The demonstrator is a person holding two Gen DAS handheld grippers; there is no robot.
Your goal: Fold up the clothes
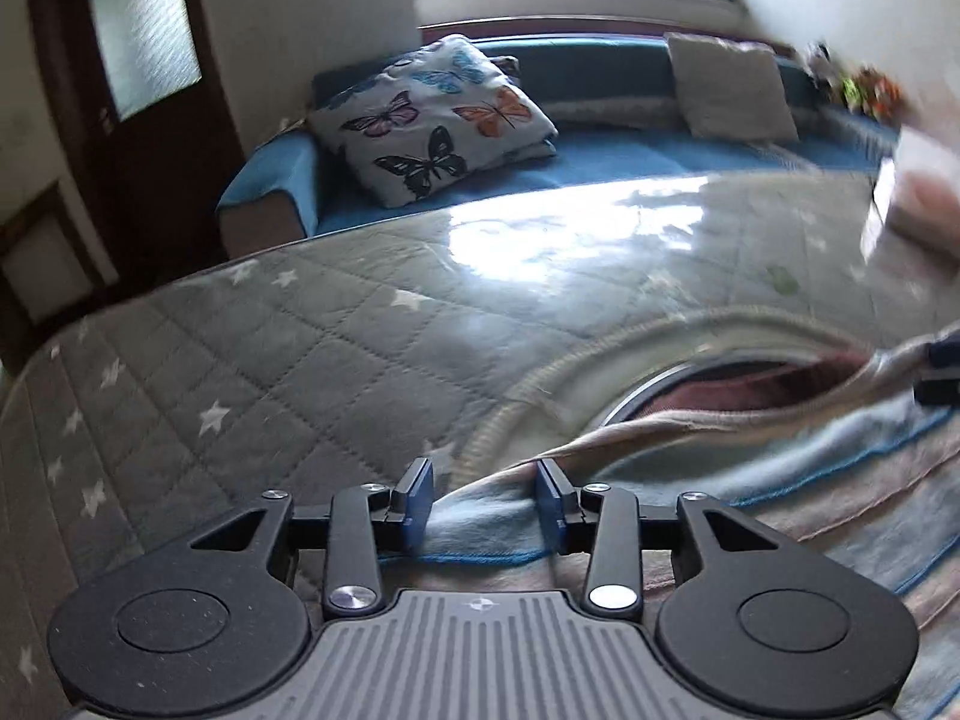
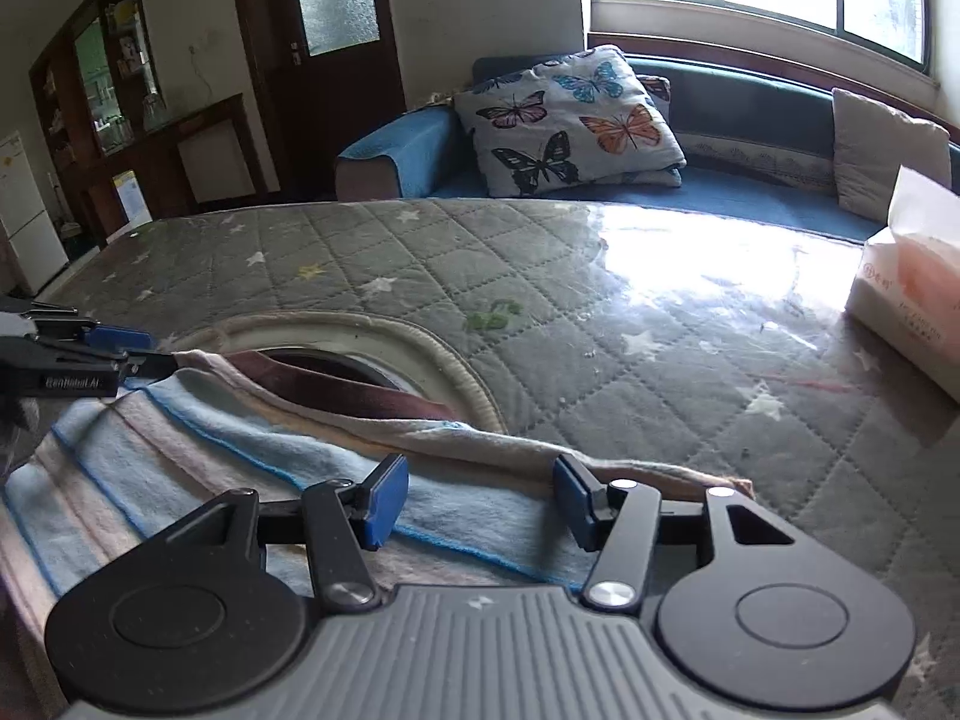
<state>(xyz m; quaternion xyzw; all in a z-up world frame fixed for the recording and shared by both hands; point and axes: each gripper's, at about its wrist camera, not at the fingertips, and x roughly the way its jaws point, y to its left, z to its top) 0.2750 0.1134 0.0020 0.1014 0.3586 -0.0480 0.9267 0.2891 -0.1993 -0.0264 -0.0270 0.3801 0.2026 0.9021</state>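
The striped garment (image 2: 198, 450) lies at the table's (image 2: 420, 252) near edge, beside a round cutout; the quilted top beyond is bare. Left gripper (image 1: 485, 501) and right gripper (image 2: 474, 501) straddle its hem, jaws apart, apparently unclamped.

Open quilted table (image 2: 420, 252) ahead, tissue pack (image 2: 906, 276) far right

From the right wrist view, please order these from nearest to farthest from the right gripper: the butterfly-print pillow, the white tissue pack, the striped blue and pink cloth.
1. Striped blue and pink cloth, under the right gripper.
2. White tissue pack, far right.
3. Butterfly-print pillow, on the sofa behind.
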